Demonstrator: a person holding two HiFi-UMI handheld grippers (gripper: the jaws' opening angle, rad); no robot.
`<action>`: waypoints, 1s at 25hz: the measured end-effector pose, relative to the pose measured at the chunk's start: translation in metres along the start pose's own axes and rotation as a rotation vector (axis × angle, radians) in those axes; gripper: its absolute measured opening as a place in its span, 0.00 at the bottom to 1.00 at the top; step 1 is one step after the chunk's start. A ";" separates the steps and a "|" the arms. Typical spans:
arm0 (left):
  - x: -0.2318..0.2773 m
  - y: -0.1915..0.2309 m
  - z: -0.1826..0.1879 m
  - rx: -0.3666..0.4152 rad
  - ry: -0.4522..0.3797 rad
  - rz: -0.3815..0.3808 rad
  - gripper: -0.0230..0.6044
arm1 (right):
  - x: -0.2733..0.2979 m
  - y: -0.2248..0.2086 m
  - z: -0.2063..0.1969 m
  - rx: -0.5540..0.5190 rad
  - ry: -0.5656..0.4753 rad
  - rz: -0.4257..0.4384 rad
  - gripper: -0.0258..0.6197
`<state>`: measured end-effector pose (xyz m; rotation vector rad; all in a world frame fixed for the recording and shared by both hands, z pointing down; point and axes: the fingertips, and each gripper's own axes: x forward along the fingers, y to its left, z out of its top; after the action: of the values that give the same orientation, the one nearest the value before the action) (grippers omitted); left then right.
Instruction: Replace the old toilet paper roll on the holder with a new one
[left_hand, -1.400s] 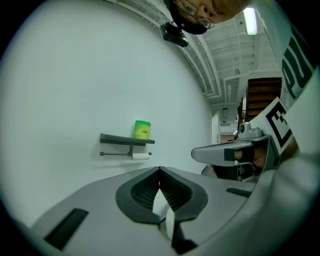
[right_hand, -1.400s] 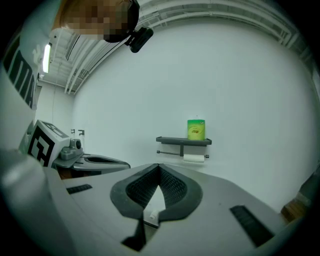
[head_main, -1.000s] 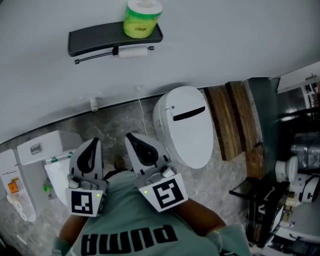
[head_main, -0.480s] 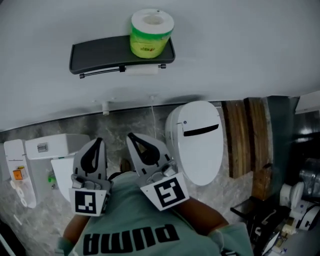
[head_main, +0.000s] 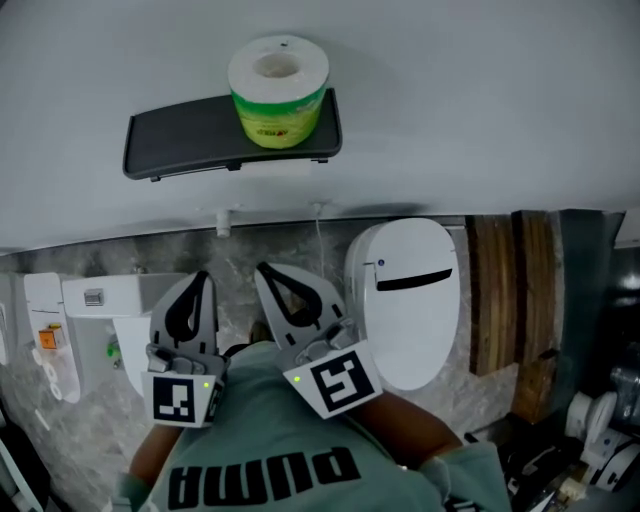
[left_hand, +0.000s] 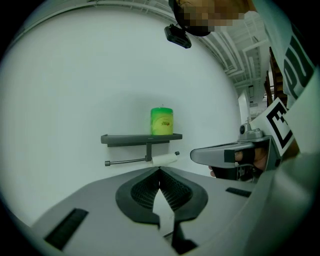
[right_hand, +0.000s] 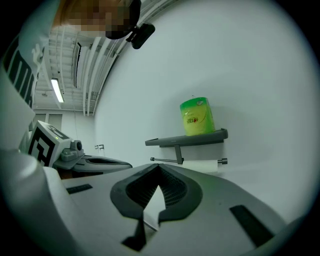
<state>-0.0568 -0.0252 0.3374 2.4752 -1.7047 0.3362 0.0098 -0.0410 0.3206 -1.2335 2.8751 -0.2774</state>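
A new toilet paper roll (head_main: 278, 90) in a green wrapper stands upright on a dark wall shelf (head_main: 190, 145). The same roll (left_hand: 161, 121) (right_hand: 197, 116) shows ahead of both grippers. Under the shelf (left_hand: 135, 139), a thin old roll (left_hand: 164, 159) (right_hand: 202, 166) hangs at the right end of the holder bar (left_hand: 125, 161). In the head view the shelf hides it. My left gripper (head_main: 200, 280) (left_hand: 160, 170) and right gripper (head_main: 264, 272) (right_hand: 159, 166) are held side by side in front of my chest. Both are shut and empty, well short of the wall.
A white toilet (head_main: 405, 300) with its lid down stands against the wall at the right. A white box-like fixture (head_main: 100, 300) sits at the left. Wooden planks (head_main: 495, 290) lean beyond the toilet. The floor is grey marble (head_main: 240, 260).
The shelf and green roll have come lower and larger in the head view, and the toilet has slid right. Both grippers kept together and stayed shut.
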 end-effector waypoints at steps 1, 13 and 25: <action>0.004 -0.001 0.001 0.004 0.000 0.005 0.04 | 0.001 -0.004 0.001 0.006 -0.003 0.009 0.04; 0.033 -0.009 0.002 0.021 0.039 0.084 0.04 | 0.019 -0.041 -0.014 -0.004 0.046 0.110 0.04; 0.064 0.001 0.000 0.080 0.063 -0.005 0.04 | 0.038 -0.059 -0.034 0.231 0.091 0.046 0.04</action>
<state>-0.0364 -0.0834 0.3529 2.4955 -1.6920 0.4860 0.0242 -0.1028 0.3658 -1.1404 2.8383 -0.6607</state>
